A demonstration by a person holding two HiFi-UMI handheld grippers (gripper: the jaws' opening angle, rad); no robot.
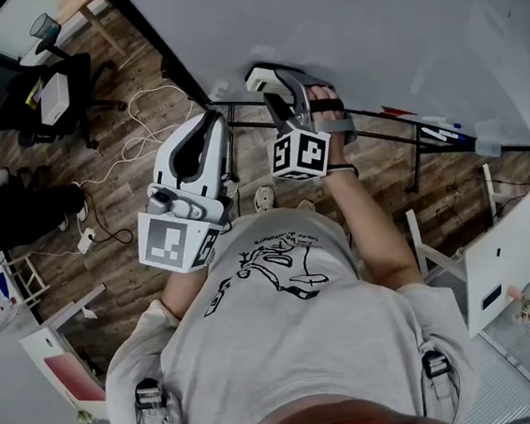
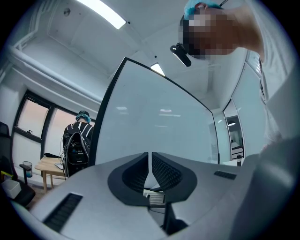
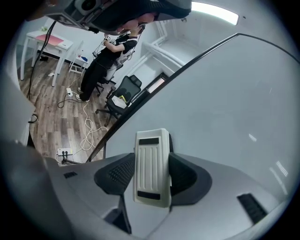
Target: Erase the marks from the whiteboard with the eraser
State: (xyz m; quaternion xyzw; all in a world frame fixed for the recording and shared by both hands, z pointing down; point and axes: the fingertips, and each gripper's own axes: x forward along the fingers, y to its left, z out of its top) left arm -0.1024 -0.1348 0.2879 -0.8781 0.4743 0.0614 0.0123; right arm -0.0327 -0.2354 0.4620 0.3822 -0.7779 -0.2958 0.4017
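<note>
Room had a wood-plank floor (image 1: 138, 173) with white cables (image 1: 148, 124) snaking over it, a black office chair (image 1: 3, 97) off in the corner and a white table (image 1: 54, 351) by the wall. The big whiteboard (image 1: 369, 35) stood tilted on its black-framed stand, with a couple of markers (image 1: 440, 126) lying on its ledge.

The person in the grey T-shirt (image 1: 297, 335) stood right up in front of it with a gripper in each hand. The right gripper (image 1: 281, 92) was up at the lower edge of the board, and its jaws were clamped on the white eraser (image 3: 152, 168), one jaw on each long side, ribbed back facing the camera. The eraser stuck out past the jaw tips toward the board surface. Honestly couldn't tell whether it was touching the board or just close to it. The right hand (image 1: 331, 119) was wrapped round the handle just behind the marker cube.

The left gripper (image 1: 206, 142) was lower and closer to the chest, just beside the right one, pointing up along the board. Its jaws were pinched nearly together, only a thin slit between the pads, and empty.

Somebody else (image 2: 77, 140) with a backpack stood by a small wooden table (image 2: 49, 166) near the window
</note>
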